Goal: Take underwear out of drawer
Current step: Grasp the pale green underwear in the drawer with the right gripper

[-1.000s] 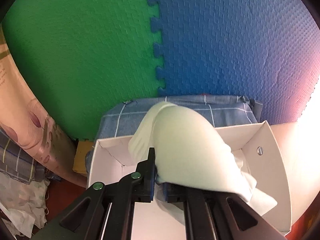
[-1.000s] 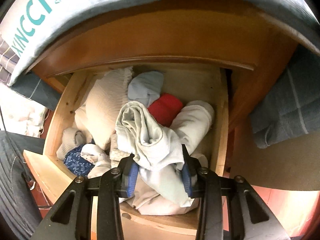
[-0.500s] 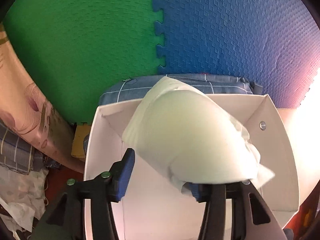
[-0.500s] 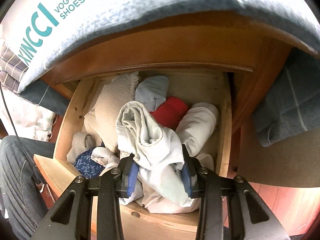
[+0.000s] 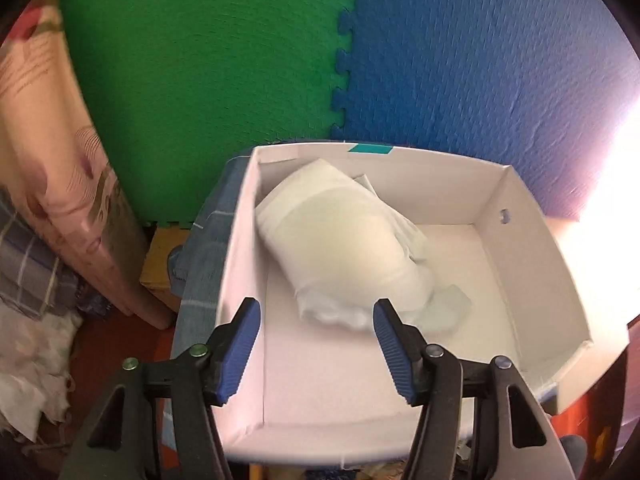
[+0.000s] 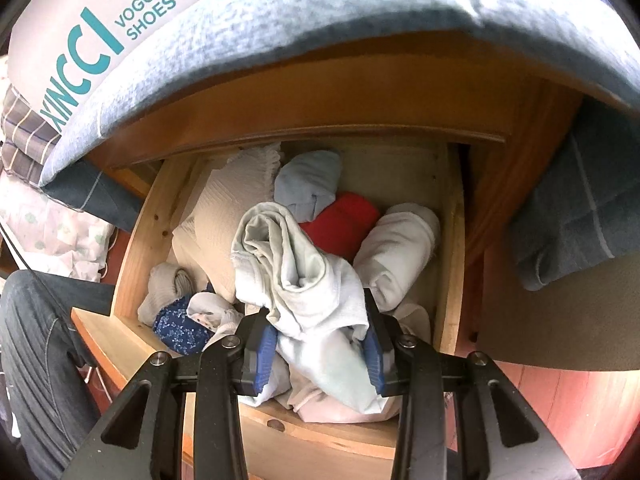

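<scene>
Against green and blue foam mats (image 5: pixel 240 60), our left claw (image 5: pixel 316 344), jaws just opened wide, hangs above pale underwear (image 5: pixel 344 248) lying in the white box (image 5: pixel 532 264); our right claw (image 6: pixel 320 344) grips a pale garment (image 6: pixel 304 280) over the wooden drawer (image 6: pixel 132 240).

Black claws (image 5: pixel 316 344) w/ blue ribbed pads (image 5: pixel 239 350), silver screws; dark jeans (image 6: pixel 36 344).

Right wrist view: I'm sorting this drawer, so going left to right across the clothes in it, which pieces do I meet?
Dark blue speckled piece → cream knitted piece → pale bundle clamped in the right gripper → red piece → white roll.
</scene>
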Available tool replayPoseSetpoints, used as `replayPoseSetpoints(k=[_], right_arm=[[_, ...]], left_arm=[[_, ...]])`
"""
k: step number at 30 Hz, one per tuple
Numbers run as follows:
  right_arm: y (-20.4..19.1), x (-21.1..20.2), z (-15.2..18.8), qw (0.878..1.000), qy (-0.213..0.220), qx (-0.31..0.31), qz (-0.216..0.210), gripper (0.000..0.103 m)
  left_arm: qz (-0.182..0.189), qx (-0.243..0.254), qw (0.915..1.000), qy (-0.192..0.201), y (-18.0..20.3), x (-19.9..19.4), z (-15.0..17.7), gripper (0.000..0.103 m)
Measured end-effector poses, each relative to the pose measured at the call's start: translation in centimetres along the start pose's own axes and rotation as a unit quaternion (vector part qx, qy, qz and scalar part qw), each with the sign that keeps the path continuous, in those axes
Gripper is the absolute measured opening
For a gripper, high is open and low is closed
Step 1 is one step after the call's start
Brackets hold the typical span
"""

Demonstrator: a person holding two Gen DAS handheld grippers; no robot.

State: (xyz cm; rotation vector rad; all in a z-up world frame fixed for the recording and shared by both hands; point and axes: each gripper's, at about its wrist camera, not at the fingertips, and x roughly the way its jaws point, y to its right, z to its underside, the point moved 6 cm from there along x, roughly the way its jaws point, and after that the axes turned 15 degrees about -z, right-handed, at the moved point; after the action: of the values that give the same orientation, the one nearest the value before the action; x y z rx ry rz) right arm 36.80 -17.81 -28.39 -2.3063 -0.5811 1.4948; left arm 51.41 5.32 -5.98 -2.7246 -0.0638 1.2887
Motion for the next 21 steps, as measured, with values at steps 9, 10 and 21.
replayPoseSetpoints(k=[9,10,21], right_arm=[[-0.1,-0.1,0.2,1.000,0.000,-0.001,0.009,0.035],[-0.2,0.0,0.2,1.000,-0.001,-0.005,0.010,0.035],[-3.1,-1.9,1.3,0.999,0.006,-0.041,0.028,0.035]], left_arm=[[-0.043,-0.062,0.9904,0.116,-6.9,-7.2,6.1,0.062],[-0.049,-0.068,0.9903,0.111,-7.6,-6.9,7.0,0.062],[-0.073,-0.065,0.9928,0.069,-10.0,-3.2,12.4,0.062]])
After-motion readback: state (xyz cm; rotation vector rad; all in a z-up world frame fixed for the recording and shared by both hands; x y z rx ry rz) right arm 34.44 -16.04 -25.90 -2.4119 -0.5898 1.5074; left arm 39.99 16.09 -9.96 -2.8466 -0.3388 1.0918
